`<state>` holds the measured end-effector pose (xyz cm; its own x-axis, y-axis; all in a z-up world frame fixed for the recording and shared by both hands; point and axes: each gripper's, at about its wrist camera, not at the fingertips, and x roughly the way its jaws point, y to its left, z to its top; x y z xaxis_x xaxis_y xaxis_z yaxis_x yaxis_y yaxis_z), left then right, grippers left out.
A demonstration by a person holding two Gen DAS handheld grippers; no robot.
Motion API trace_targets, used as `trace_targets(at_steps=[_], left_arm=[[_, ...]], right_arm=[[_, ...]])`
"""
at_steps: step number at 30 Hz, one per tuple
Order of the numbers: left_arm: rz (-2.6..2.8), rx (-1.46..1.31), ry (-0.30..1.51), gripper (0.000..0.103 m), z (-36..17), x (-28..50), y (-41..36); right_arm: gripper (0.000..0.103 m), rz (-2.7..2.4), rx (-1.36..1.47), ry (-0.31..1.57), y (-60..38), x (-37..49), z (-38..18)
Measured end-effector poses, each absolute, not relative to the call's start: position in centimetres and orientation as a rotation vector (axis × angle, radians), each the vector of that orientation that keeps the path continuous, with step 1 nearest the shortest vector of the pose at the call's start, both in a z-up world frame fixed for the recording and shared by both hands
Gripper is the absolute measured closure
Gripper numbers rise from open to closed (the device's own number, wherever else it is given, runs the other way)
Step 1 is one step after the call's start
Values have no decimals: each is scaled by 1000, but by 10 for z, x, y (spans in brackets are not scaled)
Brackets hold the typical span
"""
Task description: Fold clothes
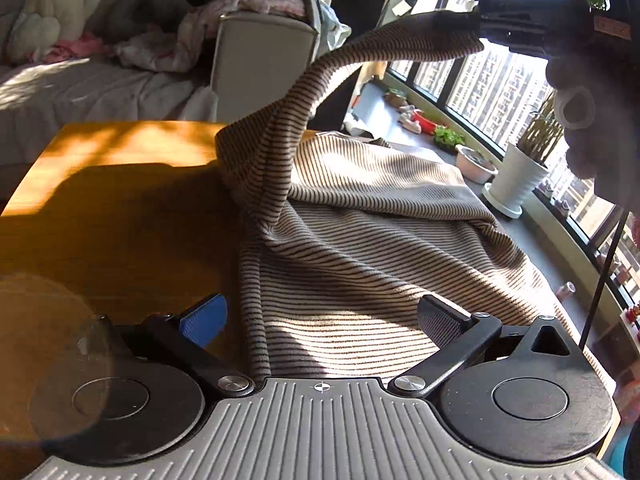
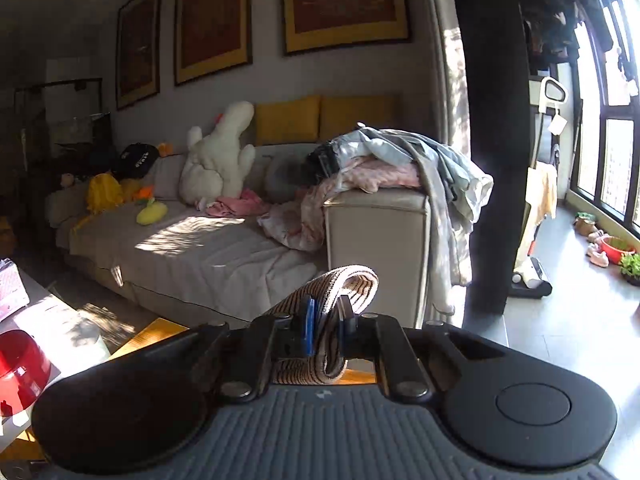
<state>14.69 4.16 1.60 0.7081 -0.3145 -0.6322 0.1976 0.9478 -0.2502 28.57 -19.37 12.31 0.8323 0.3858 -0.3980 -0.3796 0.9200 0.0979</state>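
While the striped garment (image 1: 372, 240) is lying spread across the wooden table (image 1: 100, 200), right gripper (image 2: 326, 326) is pinching its sleeve end (image 2: 344, 280) between nearly closed fingers, sleeve rising toward 1 o'clock, left gripper (image 1: 320, 320) is hovering wide open, holding nothing, garment edge lying between its fingers.

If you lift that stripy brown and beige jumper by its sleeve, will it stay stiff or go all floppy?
Probably floppy: the striped brown and beige knitted jumper droops in a curve from the right gripper, which is shut on its sleeve, while the body stays rumpled on the wooden table. It looks soft and fairly light. The ribbed knit likely grips well rather than slipping.
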Motion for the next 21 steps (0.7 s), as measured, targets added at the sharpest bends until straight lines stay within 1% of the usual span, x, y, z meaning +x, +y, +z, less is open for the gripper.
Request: trace_targets(at_steps=[2,4,7,9,10,12,15,17,21], left_arm=[[-293,-154,710,0,22,152,38],[-293,-146,686,0,28,161,33],[-293,-158,599,0,35,184,23],[-298,-173,534,0,35,196,14],[-301,-175,508,0,32,203,9],[-305,-173,467,0,24,215,-1],[-291,-172,511,0,2,237,-10],[-276,-151,522,0,-6,241,-13],[-279,-107,521,0,-7,236,-16]], right_arm=[[92,355,44,472,-217,293,102],[92,298,57,541,-237,298,67],[91,229,39,643,-257,301,21],[87,203,47,702,-266,300,-5],[87,207,65,686,-270,295,-10],[84,198,86,685,-274,290,-9],[75,175,45,685,-271,283,-1],[74,165,24,649,-270,274,8],[74,213,67,565,-262,264,26]])
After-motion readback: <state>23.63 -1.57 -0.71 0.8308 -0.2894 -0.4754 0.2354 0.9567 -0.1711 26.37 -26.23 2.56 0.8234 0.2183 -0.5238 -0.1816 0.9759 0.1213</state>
